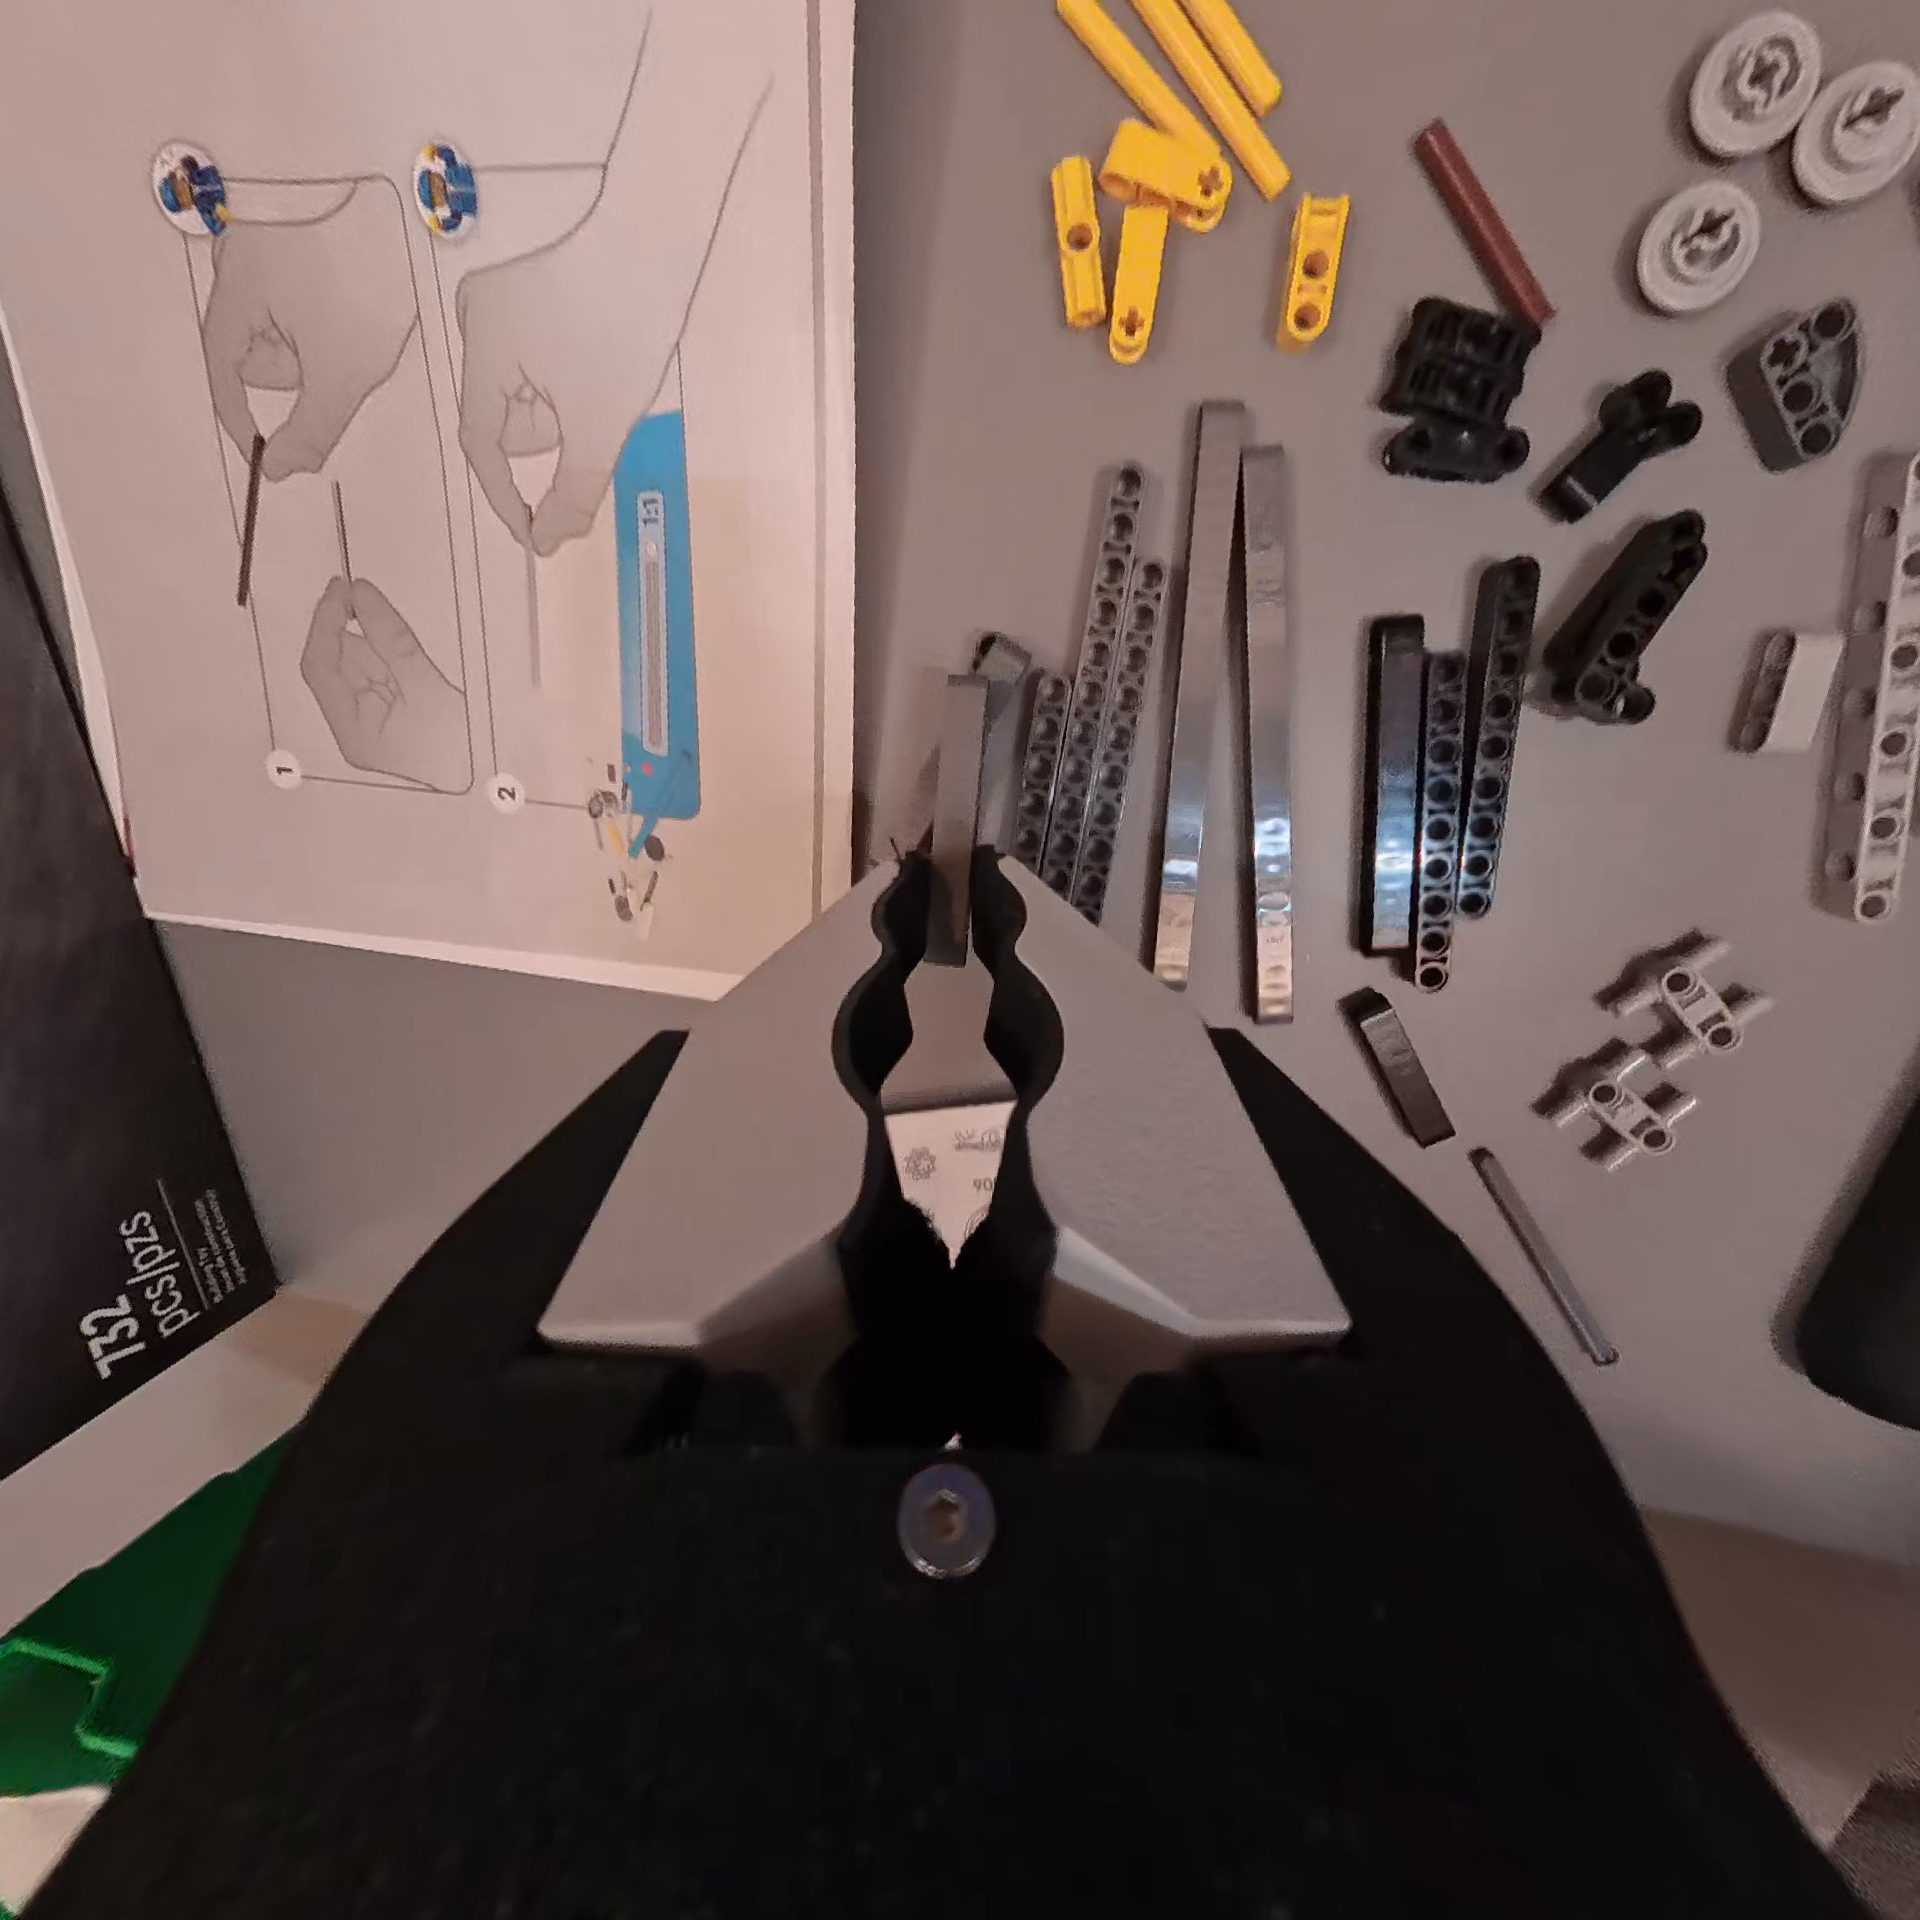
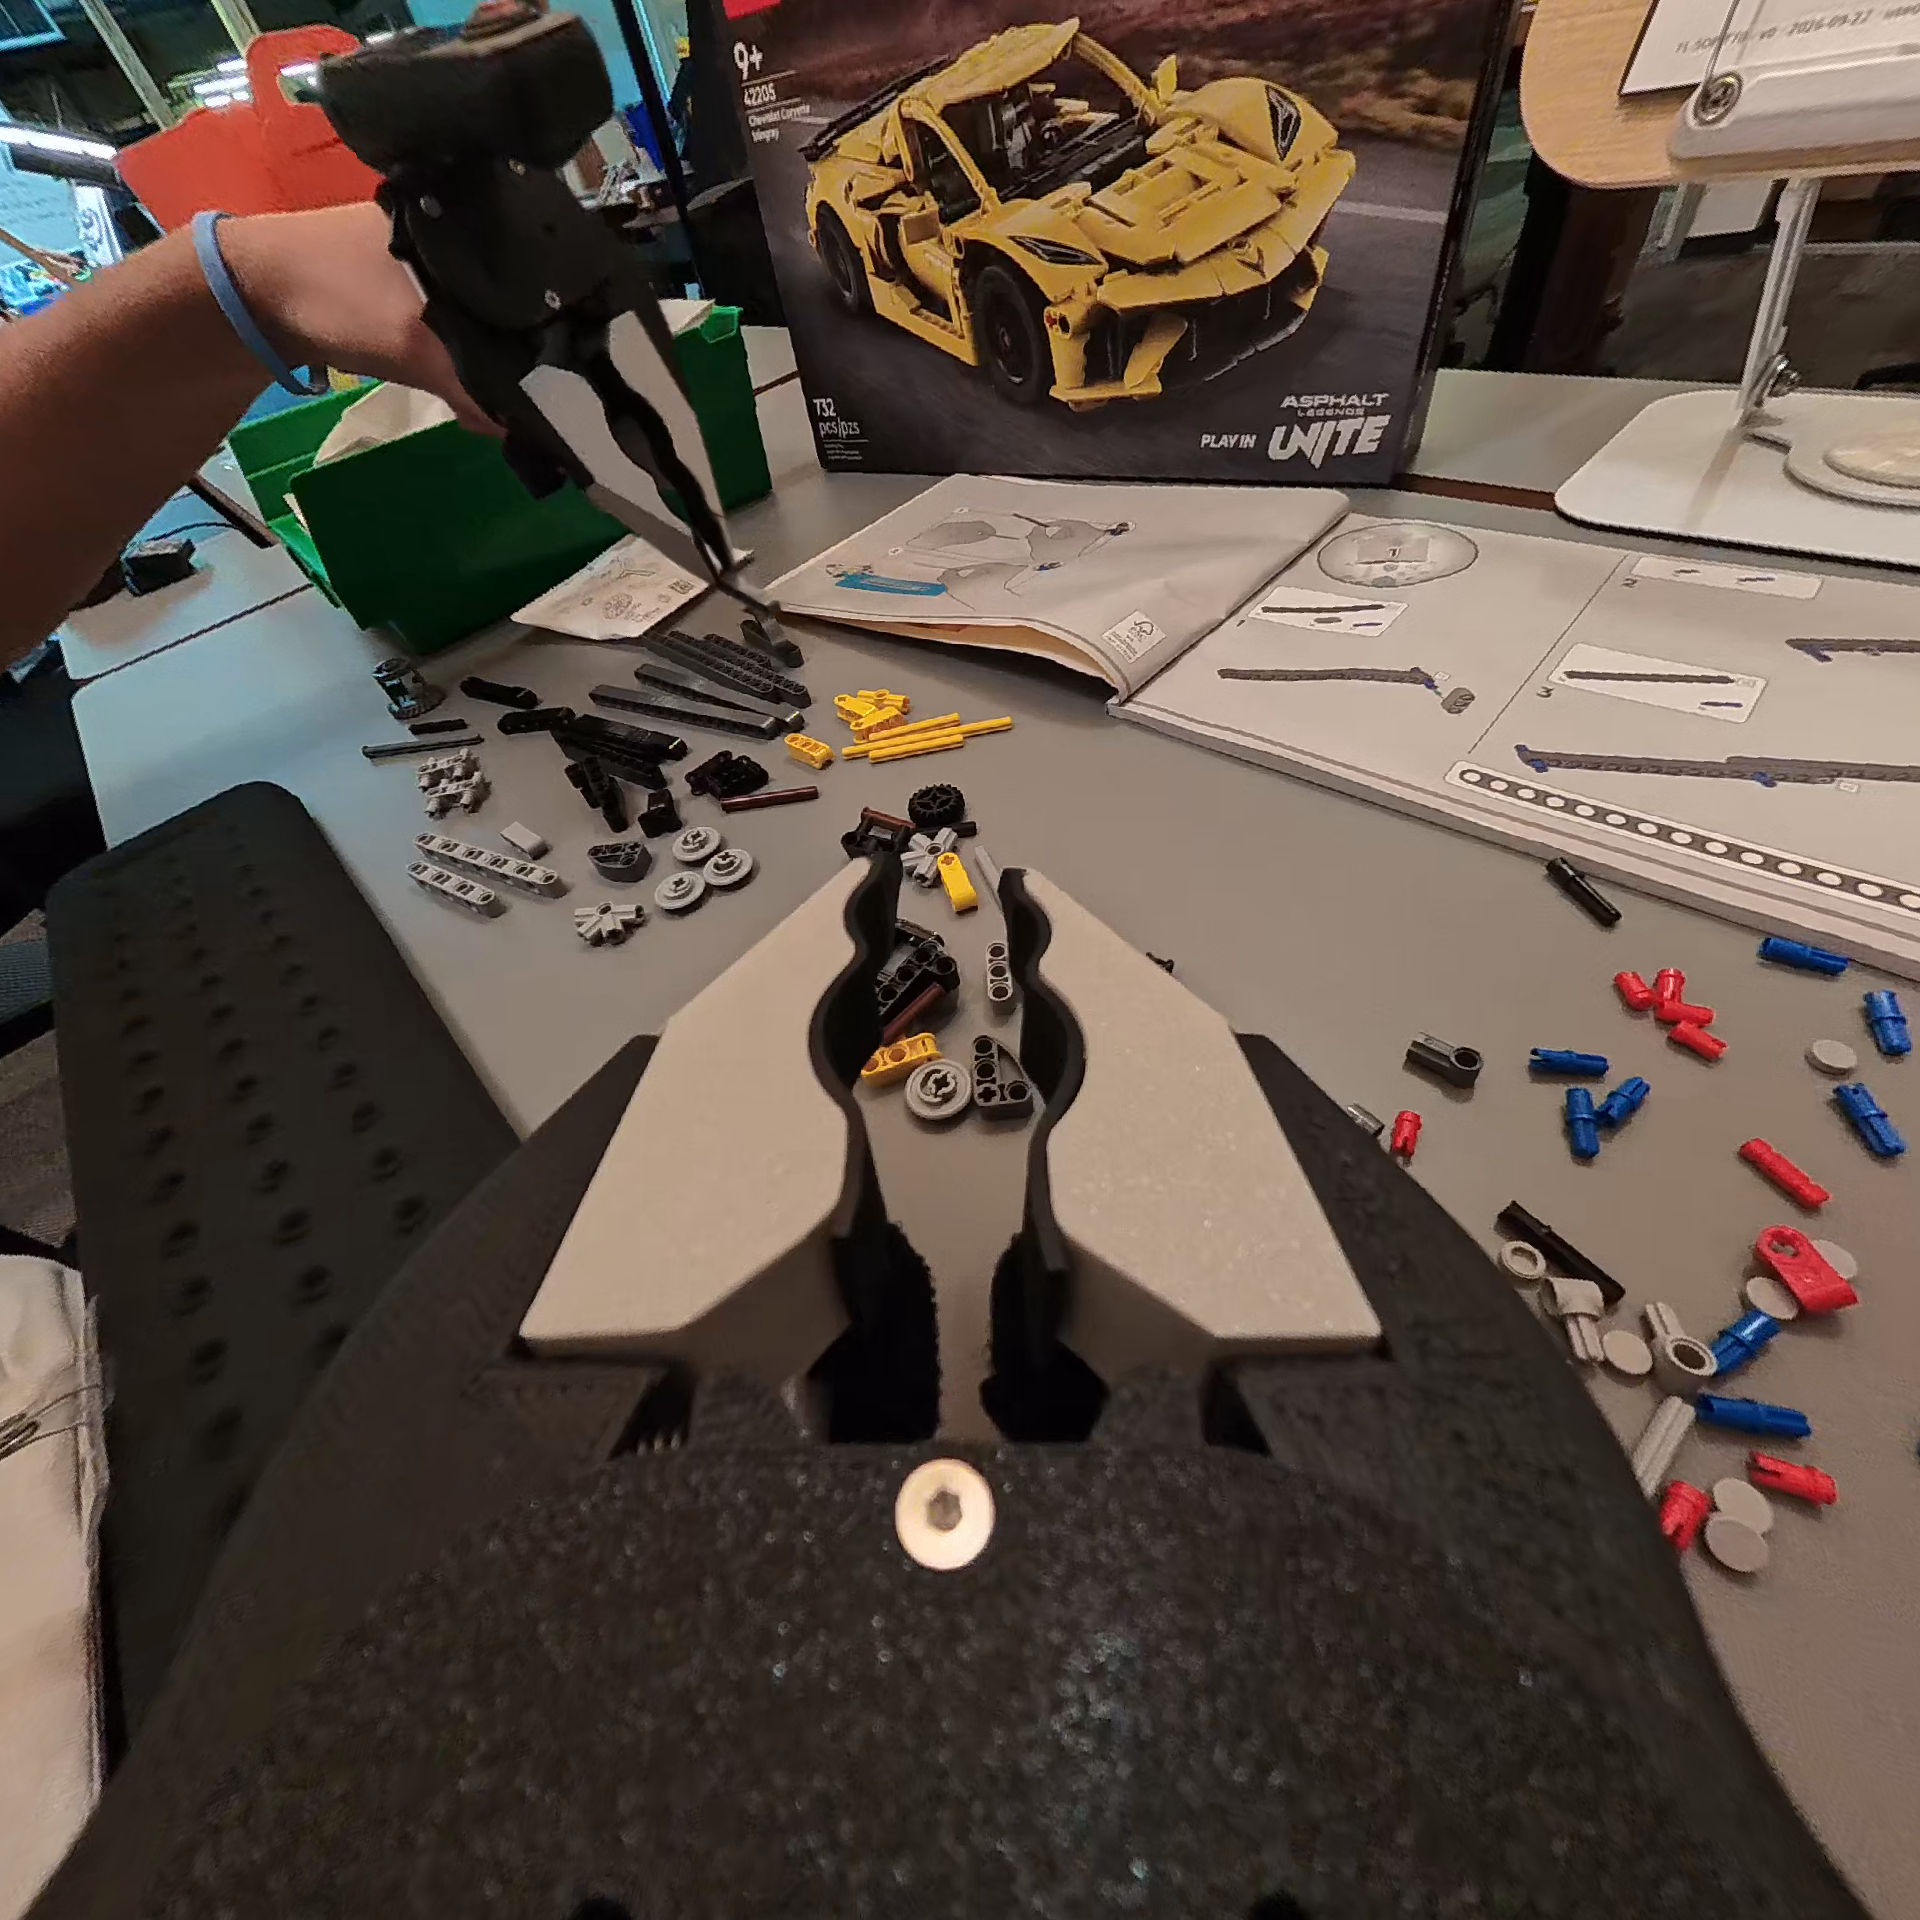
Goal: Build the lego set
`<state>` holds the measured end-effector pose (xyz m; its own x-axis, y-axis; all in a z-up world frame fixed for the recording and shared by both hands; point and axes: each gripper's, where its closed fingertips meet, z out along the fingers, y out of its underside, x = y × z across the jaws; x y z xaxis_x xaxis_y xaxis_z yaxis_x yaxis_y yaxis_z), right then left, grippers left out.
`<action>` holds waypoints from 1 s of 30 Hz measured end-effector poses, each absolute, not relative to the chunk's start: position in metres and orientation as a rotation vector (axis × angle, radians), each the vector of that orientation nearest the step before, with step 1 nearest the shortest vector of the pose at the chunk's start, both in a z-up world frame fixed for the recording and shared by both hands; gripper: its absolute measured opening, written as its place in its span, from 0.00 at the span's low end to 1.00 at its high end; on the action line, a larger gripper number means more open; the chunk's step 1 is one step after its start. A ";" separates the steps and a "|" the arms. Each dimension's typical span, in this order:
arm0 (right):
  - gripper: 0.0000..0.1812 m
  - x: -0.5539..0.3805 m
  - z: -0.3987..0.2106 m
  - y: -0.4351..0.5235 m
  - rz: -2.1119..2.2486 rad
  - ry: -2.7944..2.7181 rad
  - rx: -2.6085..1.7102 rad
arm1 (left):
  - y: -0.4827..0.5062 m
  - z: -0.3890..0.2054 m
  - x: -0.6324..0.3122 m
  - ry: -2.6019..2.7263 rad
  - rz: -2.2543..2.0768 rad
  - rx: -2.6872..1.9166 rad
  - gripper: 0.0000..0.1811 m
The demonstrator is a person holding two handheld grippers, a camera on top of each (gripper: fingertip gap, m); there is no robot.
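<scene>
My left gripper is shut on one end of a short dark grey beam, which sticks out forward beyond the tips. It hangs over the near end of a row of long grey and black beams on the grey table. In the right wrist view the left gripper holds that beam just above the table, next to the beams. My right gripper is open and empty. It hovers over a small pile of mixed parts.
The open instruction booklet and the set's box lie behind the parts. A green bin stands at the back left. Blue and red pins are scattered on the right. Yellow parts and grey discs lie beyond the beams. Left tips to right tips: about 30 cm.
</scene>
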<state>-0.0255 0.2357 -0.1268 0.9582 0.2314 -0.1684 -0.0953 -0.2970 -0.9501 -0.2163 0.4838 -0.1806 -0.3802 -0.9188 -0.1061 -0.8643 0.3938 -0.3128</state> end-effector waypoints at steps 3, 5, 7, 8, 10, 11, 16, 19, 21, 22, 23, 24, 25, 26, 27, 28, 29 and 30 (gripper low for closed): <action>0.11 -0.025 -0.127 0.236 0.327 -0.096 -1.844 | 0.482 -0.186 -0.223 2.405 -0.345 -1.586 0.03; 0.11 -0.025 -0.127 0.236 0.327 -0.095 -1.843 | 0.477 -0.190 -0.223 2.426 -0.403 -1.584 0.03; 0.11 -0.025 -0.127 0.237 0.332 -0.096 -1.847 | 0.476 -0.195 -0.223 2.441 -0.385 -1.579 0.03; 0.11 -0.025 -0.127 0.237 0.331 -0.095 -1.846 | 0.476 -0.197 -0.222 2.452 -0.377 -1.575 0.03; 0.11 -0.025 -0.127 0.237 0.329 -0.094 -1.842 | 0.477 -0.199 -0.218 2.449 -0.367 -1.569 0.03; 0.11 -0.025 -0.127 0.237 0.331 -0.094 -1.842 | 0.478 -0.200 -0.217 2.450 -0.363 -1.569 0.03; 0.11 -0.025 -0.126 0.237 0.337 -0.092 -1.840 | 0.481 -0.202 -0.211 2.435 -0.342 -1.590 0.05; 0.11 -0.025 -0.126 0.236 0.339 -0.094 -1.839 | 0.483 -0.202 -0.211 2.419 -0.331 -1.591 0.06; 0.11 -0.025 -0.126 0.236 0.337 -0.095 -1.837 | 0.485 -0.202 -0.212 2.401 -0.310 -1.594 0.08; 0.11 -0.025 -0.126 0.236 0.337 -0.095 -1.836 | 0.486 -0.202 -0.214 2.395 -0.300 -1.602 0.08; 0.11 -0.025 -0.126 0.236 0.339 -0.095 -1.837 | 0.486 -0.202 -0.216 2.388 -0.295 -1.612 0.08; 0.11 -0.025 -0.126 0.236 0.339 -0.094 -1.836 | 0.486 -0.201 -0.218 2.377 -0.295 -1.618 0.08; 0.11 -0.025 -0.125 0.236 0.338 -0.093 -1.833 | 0.484 -0.198 -0.219 2.363 -0.296 -1.618 0.08; 0.11 -0.025 -0.125 0.236 0.338 -0.092 -1.831 | 0.479 -0.194 -0.218 2.346 -0.312 -1.609 0.08; 0.11 -0.025 -0.124 0.236 0.337 -0.091 -1.828 | 0.471 -0.188 -0.216 2.327 -0.348 -1.594 0.07; 0.11 -0.024 -0.124 0.236 0.338 -0.090 -1.826 | 0.461 -0.183 -0.212 2.303 -0.392 -1.577 0.08; 0.11 -0.024 -0.124 0.236 0.339 -0.090 -1.826 | 0.447 -0.177 -0.205 2.279 -0.445 -1.553 0.08; 0.11 -0.024 -0.124 0.236 0.339 -0.089 -1.826 | 0.431 -0.171 -0.196 2.254 -0.502 -1.520 0.08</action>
